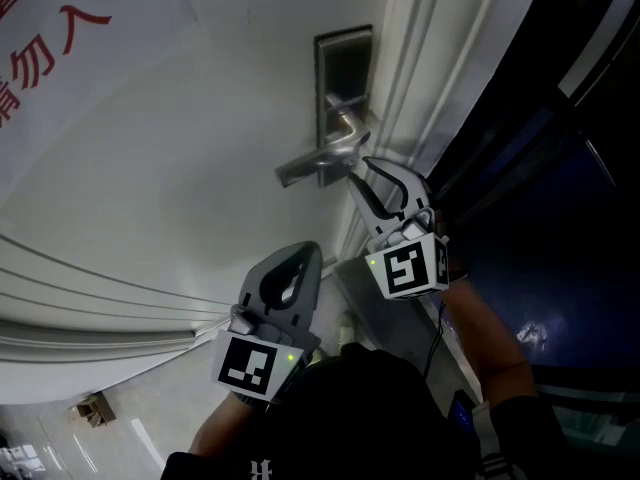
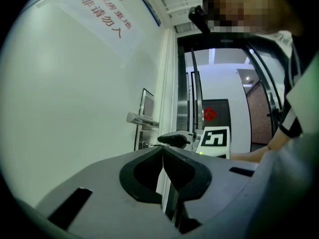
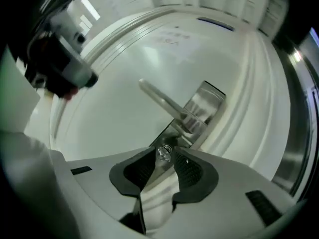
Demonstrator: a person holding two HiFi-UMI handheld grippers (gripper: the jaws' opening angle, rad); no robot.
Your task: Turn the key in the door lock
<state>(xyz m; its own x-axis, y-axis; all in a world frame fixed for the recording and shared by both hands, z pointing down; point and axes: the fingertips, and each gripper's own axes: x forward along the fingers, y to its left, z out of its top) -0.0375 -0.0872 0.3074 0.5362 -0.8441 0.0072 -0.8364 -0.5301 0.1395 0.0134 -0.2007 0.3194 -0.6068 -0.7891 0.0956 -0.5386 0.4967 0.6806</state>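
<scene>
Lock check: small silver key (image 3: 164, 152) gripped.
The right gripper (image 3: 163, 157) pinches its head beneath the steel lever handle (image 3: 160, 101) for turning; left gripper (image 2: 163, 156) pressed together, empty.

left claw (image 2: 163, 154) held low, jaws pressed together and empty, right claw (image 3: 165, 159) raised further forward (forearm (image 1: 487, 340) bare), jaws pinched on the key (image 3: 164, 151)

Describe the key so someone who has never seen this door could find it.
On the white door, find the metal lock plate at its edge, with its long lever handle. Just below the handle's hub sits the key, a small shiny head sticking out, the only thing pinched between the jaw tips of the right gripper.
</scene>
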